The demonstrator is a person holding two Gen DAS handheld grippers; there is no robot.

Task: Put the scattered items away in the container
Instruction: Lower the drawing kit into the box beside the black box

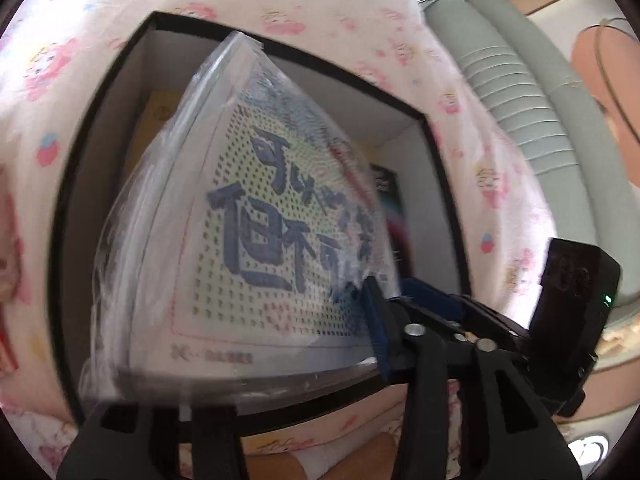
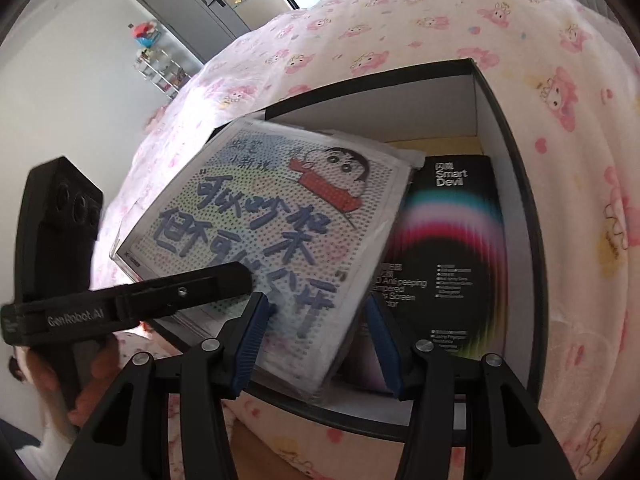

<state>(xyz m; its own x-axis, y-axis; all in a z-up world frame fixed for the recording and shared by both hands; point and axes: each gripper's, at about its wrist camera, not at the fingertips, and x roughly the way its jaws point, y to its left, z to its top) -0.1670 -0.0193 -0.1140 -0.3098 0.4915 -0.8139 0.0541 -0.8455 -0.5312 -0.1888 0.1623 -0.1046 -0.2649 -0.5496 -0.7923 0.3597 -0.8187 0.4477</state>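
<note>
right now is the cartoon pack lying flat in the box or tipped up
Tipped up. The cartoon pack slants over the box, its near edge between the right hand-held gripper fingers, its far end above the black Smart Devil package.
</note>
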